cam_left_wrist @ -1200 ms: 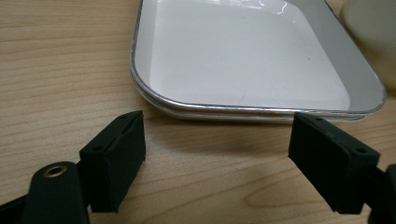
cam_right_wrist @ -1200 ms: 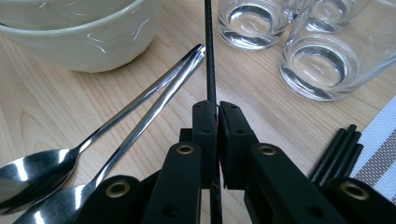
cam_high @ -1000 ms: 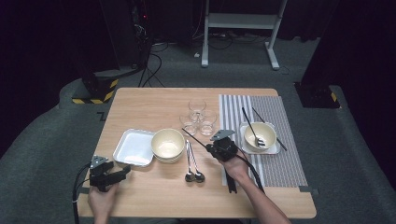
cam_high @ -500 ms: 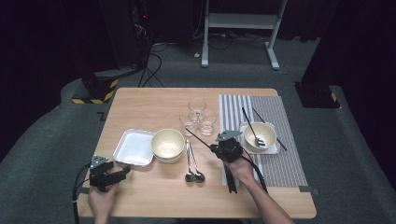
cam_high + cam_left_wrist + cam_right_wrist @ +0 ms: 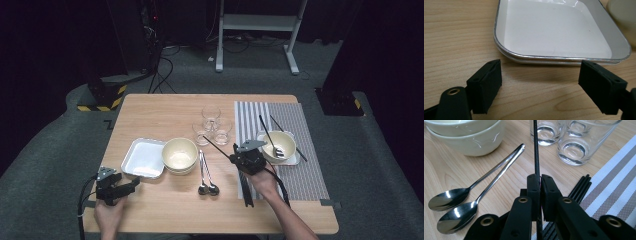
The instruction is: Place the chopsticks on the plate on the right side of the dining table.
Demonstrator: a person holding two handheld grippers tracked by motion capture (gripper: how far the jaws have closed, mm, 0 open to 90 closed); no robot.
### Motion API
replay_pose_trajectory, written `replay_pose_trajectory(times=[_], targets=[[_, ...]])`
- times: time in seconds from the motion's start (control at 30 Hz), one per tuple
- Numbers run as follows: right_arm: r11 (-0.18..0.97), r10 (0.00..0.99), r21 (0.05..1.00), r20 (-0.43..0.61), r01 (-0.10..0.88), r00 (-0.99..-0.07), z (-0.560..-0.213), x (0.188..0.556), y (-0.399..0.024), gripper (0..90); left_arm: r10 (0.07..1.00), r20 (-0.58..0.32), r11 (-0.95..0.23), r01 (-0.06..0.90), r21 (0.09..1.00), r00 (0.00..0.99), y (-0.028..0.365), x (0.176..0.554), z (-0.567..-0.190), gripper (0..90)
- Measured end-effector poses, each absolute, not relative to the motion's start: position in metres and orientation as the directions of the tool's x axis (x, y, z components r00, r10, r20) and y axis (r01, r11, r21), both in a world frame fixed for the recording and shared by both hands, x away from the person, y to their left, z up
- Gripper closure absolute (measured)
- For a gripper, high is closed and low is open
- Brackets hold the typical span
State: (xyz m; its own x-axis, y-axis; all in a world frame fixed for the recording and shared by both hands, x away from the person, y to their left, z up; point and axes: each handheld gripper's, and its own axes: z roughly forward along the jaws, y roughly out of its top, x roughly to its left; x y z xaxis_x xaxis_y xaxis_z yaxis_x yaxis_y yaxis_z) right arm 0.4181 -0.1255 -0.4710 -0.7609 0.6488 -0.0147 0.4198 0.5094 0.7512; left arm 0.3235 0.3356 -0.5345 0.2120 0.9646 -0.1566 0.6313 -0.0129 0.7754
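Right claw [image 5: 540, 185] clamps one black chopstick [image 5: 535, 150], lifted over mid-desk near the striped mat [image 5: 305, 175] (spare chopsticks [image 5: 246, 190] await at its near edge); left claw [image 5: 541, 85] idles open by the tray [image 5: 554, 32].

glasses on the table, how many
3 glasses: the back glass, the left glass and the right glass, clustered mid-table beside the striped placemat. None seem hidden.

Crowded centre, open wood along the near edge

Bare tabletop [image 5: 165, 210] lies open between the two hands. Ahead of the right hand-held gripper [image 5: 240, 155], three glasses [image 5: 211, 125] block the way; stacked bowls [image 5: 179, 155] and two spoons [image 5: 205, 175] crowd its left, a bundle of chopsticks [image 5: 246, 190] its near side.
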Motion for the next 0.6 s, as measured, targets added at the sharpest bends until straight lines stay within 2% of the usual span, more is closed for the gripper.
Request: replay_pose_trajectory(times=[0.6], targets=[[0.484,0.678,0.767,-0.024,0.422,-0.734,-0.458,0.412,-0.148,86.0,0.964,-0.161,-0.009,0.631,0.775,0.211,0.336,0.323,-0.534,19.0]])
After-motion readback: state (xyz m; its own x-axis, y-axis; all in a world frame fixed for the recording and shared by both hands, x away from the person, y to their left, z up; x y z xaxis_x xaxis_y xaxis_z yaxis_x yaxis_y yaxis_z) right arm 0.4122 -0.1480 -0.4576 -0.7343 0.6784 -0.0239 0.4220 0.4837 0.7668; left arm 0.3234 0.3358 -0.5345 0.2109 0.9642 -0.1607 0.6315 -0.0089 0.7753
